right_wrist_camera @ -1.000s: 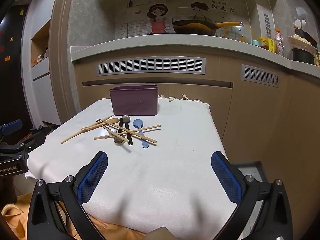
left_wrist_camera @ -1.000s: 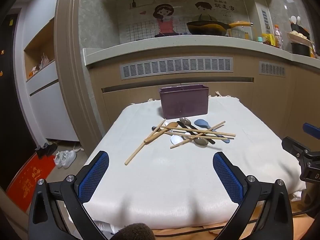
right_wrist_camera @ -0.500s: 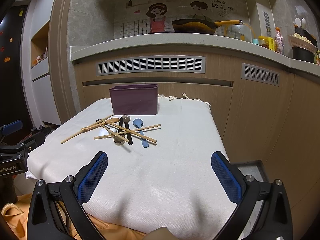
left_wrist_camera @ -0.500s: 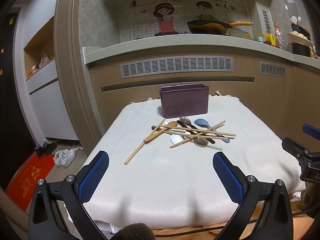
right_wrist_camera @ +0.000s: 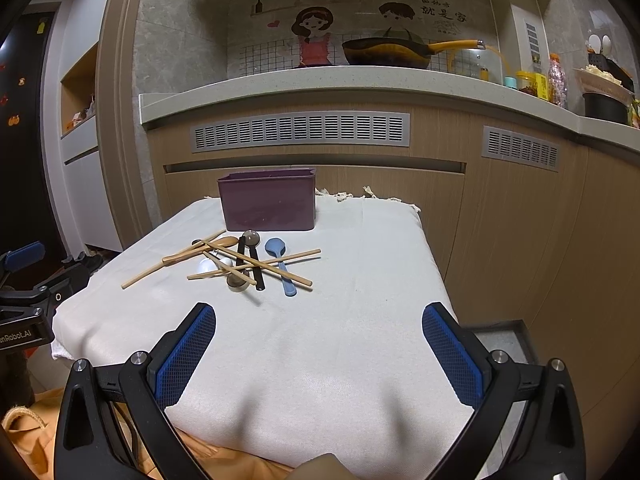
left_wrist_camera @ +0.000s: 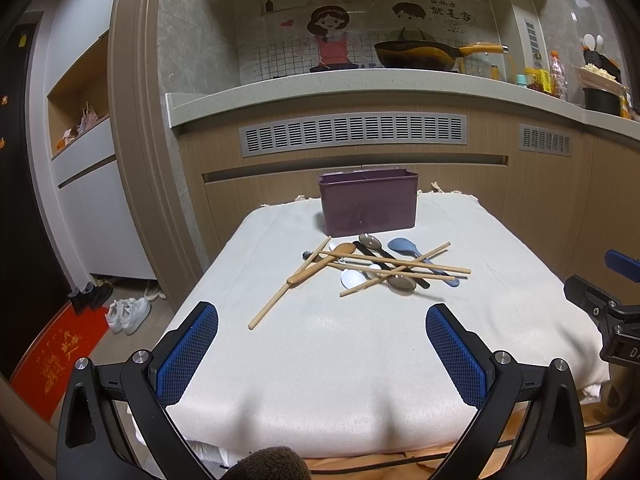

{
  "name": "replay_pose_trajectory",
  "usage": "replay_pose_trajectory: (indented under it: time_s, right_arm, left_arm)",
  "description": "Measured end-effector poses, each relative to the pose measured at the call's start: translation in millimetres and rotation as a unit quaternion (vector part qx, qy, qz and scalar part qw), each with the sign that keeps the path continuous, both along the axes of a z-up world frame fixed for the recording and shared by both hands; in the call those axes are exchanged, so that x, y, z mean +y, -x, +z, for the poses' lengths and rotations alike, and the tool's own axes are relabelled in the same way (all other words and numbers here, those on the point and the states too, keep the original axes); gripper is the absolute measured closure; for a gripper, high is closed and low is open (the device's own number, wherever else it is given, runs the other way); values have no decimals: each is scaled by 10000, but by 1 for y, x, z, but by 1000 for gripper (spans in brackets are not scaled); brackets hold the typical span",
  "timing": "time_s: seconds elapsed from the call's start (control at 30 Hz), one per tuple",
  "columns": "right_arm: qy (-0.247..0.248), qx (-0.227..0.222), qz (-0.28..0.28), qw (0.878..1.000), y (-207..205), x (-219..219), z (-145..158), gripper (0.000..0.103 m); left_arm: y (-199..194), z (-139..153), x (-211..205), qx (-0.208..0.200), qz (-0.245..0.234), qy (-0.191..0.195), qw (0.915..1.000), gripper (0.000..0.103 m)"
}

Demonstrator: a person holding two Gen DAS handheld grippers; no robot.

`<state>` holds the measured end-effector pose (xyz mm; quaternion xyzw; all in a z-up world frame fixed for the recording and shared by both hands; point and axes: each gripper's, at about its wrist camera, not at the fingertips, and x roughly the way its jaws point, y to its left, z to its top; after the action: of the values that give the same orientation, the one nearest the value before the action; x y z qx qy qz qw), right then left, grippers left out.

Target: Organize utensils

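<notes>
A heap of utensils lies on the white cloth-covered table (left_wrist_camera: 328, 364) (right_wrist_camera: 360, 344): wooden chopsticks (left_wrist_camera: 280, 298) (right_wrist_camera: 296, 258), a wooden spoon (left_wrist_camera: 320, 264) (right_wrist_camera: 200, 250), a blue spoon (left_wrist_camera: 404, 246) (right_wrist_camera: 280, 264), a white spoon (left_wrist_camera: 352, 278) (right_wrist_camera: 208, 266) and dark spoons (left_wrist_camera: 400, 282) (right_wrist_camera: 250, 240). Behind the heap stands a purple box (left_wrist_camera: 368, 204) (right_wrist_camera: 268, 202). My left gripper (left_wrist_camera: 322, 312) hovers open over the near cloth, short of the heap. My right gripper (right_wrist_camera: 319, 312) is open too, near the cloth's front right.
A wooden cabinet front with vent grilles (left_wrist_camera: 352, 132) rises right behind the table, under a counter with a pan (left_wrist_camera: 416, 54). Shoes (left_wrist_camera: 128, 314) and a red mat (left_wrist_camera: 56, 360) lie on the floor at left. The right gripper's body (left_wrist_camera: 608, 312) shows at the left view's edge.
</notes>
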<state>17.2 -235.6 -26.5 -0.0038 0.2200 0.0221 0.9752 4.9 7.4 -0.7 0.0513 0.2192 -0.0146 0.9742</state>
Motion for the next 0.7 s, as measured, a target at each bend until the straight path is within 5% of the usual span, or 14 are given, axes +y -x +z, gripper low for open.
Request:
replay_pose_trajectory:
  time_s: [0.7]
  right_arm:
    - [2, -17, 14, 10000, 0, -2, 0, 0]
  left_arm:
    - [0, 0, -3, 13, 12, -30, 10000, 0]
